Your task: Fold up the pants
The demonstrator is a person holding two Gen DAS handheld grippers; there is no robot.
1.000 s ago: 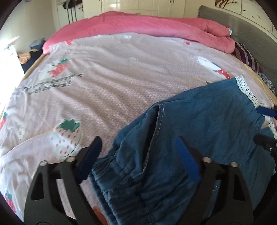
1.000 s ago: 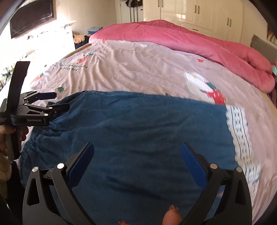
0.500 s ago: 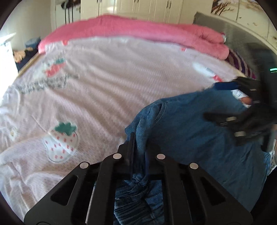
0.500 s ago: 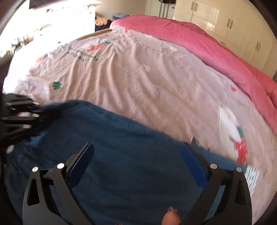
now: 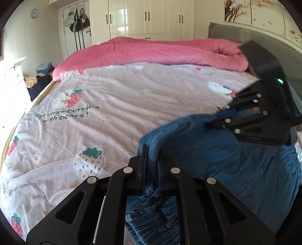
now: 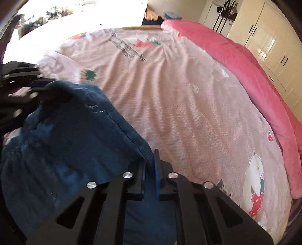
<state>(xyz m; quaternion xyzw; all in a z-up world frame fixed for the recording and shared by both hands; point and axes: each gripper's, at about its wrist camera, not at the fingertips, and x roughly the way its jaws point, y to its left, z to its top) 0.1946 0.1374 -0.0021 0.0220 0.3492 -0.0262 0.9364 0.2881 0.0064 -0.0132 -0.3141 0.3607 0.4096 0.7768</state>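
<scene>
Both tools, open a second ago, now clamp the blue pants (image 5: 217,150): left tool (image 5: 152,165) on one edge, right tool (image 6: 151,169) on another, lifting the fabric off the bed (image 5: 122,113) to begin the fold.

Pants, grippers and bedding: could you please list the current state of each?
Pants: denim, edge lifted off the bed, bunched.
Left gripper: shut on pants.
Right gripper: shut on pants.
Pink sheet: spread, wrinkled.
Pink duvet: heaped along the far side.
Wardrobe doors: closed.
</scene>
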